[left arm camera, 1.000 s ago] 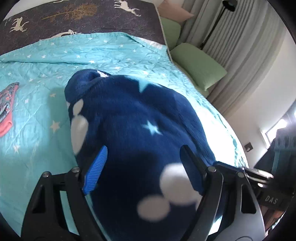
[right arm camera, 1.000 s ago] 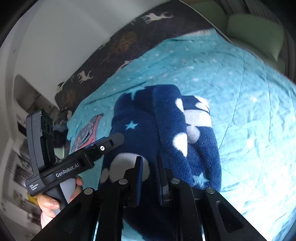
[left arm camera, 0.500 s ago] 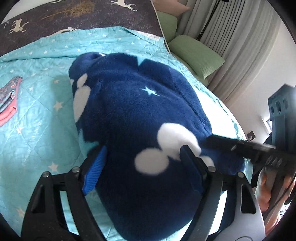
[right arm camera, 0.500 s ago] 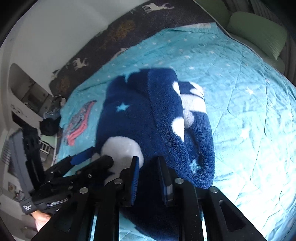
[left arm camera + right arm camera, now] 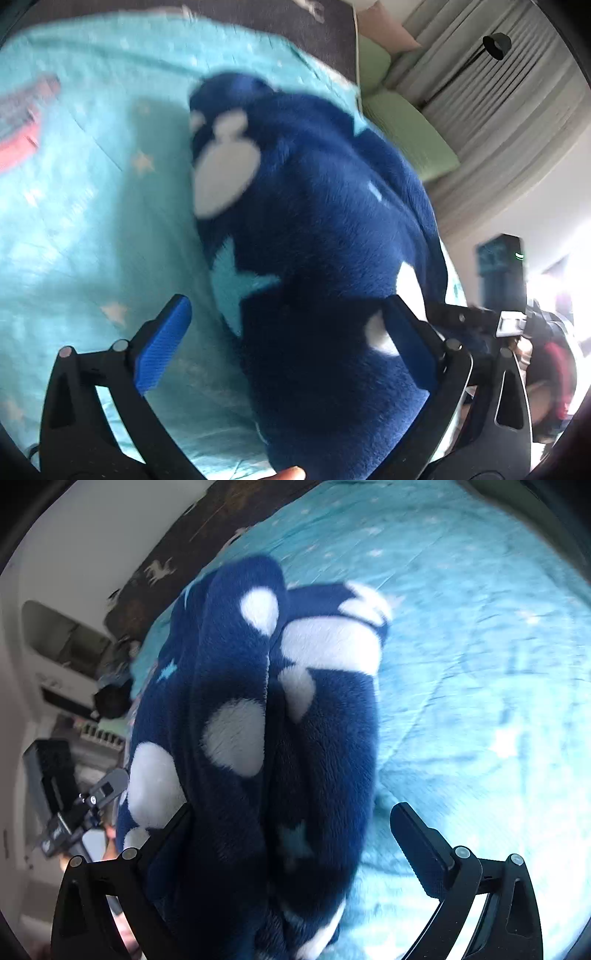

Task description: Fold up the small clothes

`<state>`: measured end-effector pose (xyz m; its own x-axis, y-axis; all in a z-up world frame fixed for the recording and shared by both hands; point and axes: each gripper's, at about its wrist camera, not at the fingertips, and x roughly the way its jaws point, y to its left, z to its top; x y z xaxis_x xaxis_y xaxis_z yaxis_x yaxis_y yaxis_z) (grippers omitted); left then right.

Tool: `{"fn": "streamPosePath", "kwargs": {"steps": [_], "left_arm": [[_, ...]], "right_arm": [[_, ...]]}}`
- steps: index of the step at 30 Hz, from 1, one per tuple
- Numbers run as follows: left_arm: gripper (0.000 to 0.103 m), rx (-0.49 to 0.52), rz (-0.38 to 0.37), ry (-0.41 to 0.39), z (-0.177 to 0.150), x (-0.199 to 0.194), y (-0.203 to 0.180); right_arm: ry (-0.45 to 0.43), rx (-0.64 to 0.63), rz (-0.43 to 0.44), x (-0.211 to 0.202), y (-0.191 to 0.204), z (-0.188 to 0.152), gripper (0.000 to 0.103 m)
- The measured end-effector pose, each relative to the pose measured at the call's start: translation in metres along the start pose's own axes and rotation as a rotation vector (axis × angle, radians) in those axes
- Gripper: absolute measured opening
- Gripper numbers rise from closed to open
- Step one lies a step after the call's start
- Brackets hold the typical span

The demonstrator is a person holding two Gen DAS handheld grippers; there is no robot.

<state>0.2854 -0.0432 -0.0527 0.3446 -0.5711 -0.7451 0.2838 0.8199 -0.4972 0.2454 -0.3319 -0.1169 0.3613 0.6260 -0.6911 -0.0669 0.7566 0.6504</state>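
Both grippers newly wide over fleece [image 5: 325,236]

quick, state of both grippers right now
left gripper: jaws opening wide, fleece garment between them, not clamped.
right gripper: jaws opening wide, same garment between them, released.

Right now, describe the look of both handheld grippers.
Left gripper: black skeletal frame with triangular cut-outs, silver pivot screws, ribbed bright blue finger pads. Right gripper: the same black frame and silver screws, its pads looking dark here. In the left view its boxy black body shows a small green light.
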Motion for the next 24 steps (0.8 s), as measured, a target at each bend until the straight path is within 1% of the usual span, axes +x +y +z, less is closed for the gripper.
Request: {"fn": "streamPosePath", "kwargs": {"steps": [1, 2, 3, 5, 7, 9, 11, 12, 13, 14, 15, 16, 17, 19, 22, 24], "left_arm": [[0.103, -0.019, -0.029, 0.038, 0.002, 0.009, 0.007], [0.103, -0.044, -0.073, 0.061, 0.003, 0.014, 0.014], [0.103, -0.09, -0.146, 0.093, 0.005, 0.022, 0.023], [0.103, -0.185, -0.243, 0.158, 0.006, 0.035, 0.038], [0.103, -0.233, -0.314, 0.196, 0.007, 0.048, 0.045], [0.103, -0.23, -0.343, 0.188, 0.009, 0.055, 0.044], [0.103, -0.208, -0.334, 0.165, 0.013, 0.059, 0.038], [0.101, -0.189, -0.31, 0.147, 0.016, 0.061, 0.031], [0.093, -0.169, -0.285, 0.13, 0.018, 0.06, 0.026], [0.09, -0.141, -0.245, 0.106, 0.021, 0.055, 0.018], [0.083, -0.12, -0.226, 0.092, 0.024, 0.051, 0.013], [0.08, -0.079, -0.205, 0.066, 0.029, 0.042, 0.003], [0.079, -0.029, -0.19, 0.034, 0.036, 0.033, -0.009], [0.079, 0.051, -0.18, -0.014, 0.053, 0.02, -0.029], [0.079, 0.15, -0.172, -0.085, 0.089, 0.007, -0.068], [0.079, 0.203, -0.183, -0.132, 0.117, 0.002, -0.089]], "right_arm": [[0.023, 0.022, 0.055, 0.006, -0.007, 0.004, 0.103], [0.033, 0.027, 0.089, 0.009, -0.012, 0.007, 0.103], [0.034, 0.014, 0.129, 0.012, -0.015, 0.011, 0.103], [0.041, -0.006, 0.168, 0.017, -0.017, 0.017, 0.103], [0.051, -0.018, 0.201, 0.024, -0.016, 0.023, 0.103], [0.058, -0.026, 0.225, 0.031, -0.014, 0.031, 0.103], [0.051, -0.038, 0.226, 0.036, -0.01, 0.041, 0.103], [0.034, -0.048, 0.222, 0.038, -0.005, 0.044, 0.098], [0.021, -0.05, 0.215, 0.04, 0.0, 0.044, 0.091], [0.006, -0.05, 0.192, 0.039, 0.004, 0.044, 0.085], [-0.022, -0.06, 0.175, 0.033, 0.009, 0.044, 0.076], [-0.052, -0.073, 0.175, 0.025, 0.014, 0.044, 0.071], [-0.08, -0.082, 0.183, 0.016, 0.017, 0.045, 0.068], [-0.141, -0.1, 0.198, -0.007, 0.025, 0.053, 0.067], [-0.234, -0.151, 0.183, -0.047, 0.039, 0.079, 0.067], [-0.292, -0.181, 0.164, -0.073, 0.047, 0.097, 0.068]]}}
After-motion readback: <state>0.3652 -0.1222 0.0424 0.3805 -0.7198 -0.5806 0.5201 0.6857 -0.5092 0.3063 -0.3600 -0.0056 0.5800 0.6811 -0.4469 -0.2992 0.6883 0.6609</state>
